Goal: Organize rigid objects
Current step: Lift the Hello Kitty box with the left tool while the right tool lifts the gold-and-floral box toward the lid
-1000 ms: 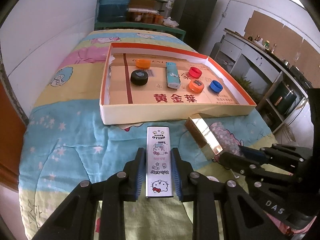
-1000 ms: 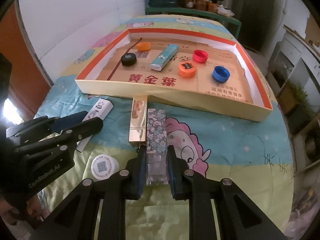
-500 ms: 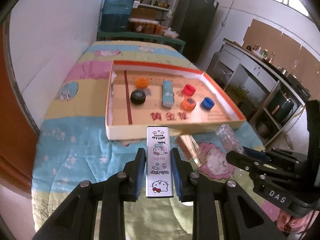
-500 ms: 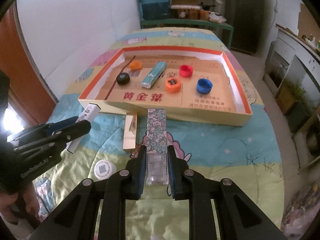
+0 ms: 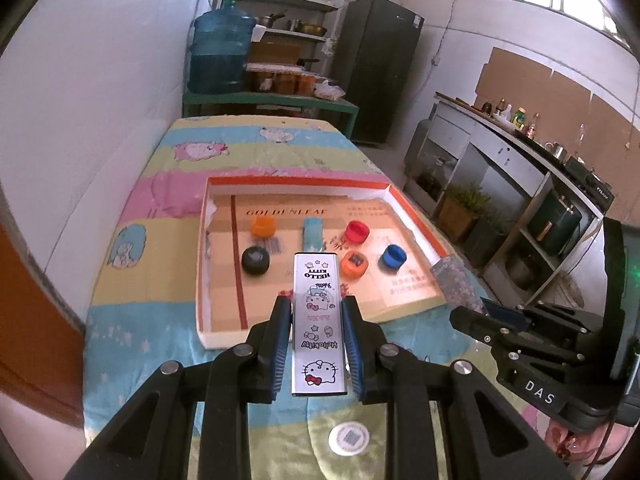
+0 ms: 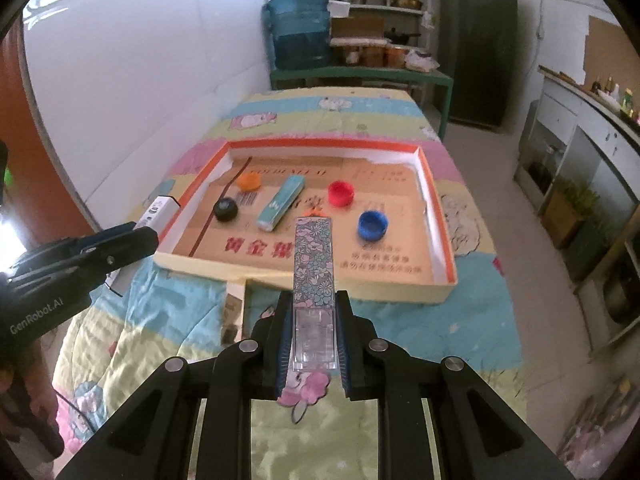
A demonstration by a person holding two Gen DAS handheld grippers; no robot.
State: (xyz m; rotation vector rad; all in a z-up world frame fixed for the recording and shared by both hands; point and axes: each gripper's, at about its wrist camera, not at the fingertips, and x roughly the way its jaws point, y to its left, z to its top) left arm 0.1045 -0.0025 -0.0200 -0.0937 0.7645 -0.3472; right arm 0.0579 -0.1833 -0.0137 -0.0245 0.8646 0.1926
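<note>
item: two carried boxes, both in transit. left gripper [image 5: 318,332], jaws pinching a white hello kitty box [image 5: 319,320] flat between the pads; right gripper [image 6: 314,338], jaws pinching a floral-print box [image 6: 314,276] by its clear end. change since a second ago: both tools have risen off the cartoon-print quilt [image 6: 400,328], each box lifted clear, and the orange-rimmed cardboard tray [image 6: 436,208] now sits lower ahead of the fingertips. tray contents ahead of the tools: teal box [image 6: 280,202], black cap [image 6: 225,209], orange cap [image 6: 249,180], red cap [image 6: 341,193], blue cap [image 6: 372,225]. left behind, below the right tool: gold box [image 6: 234,310]; below the left tool: round white qr disc [image 5: 349,437]. judgement: pickup done, placing in the tray likely next.
</note>
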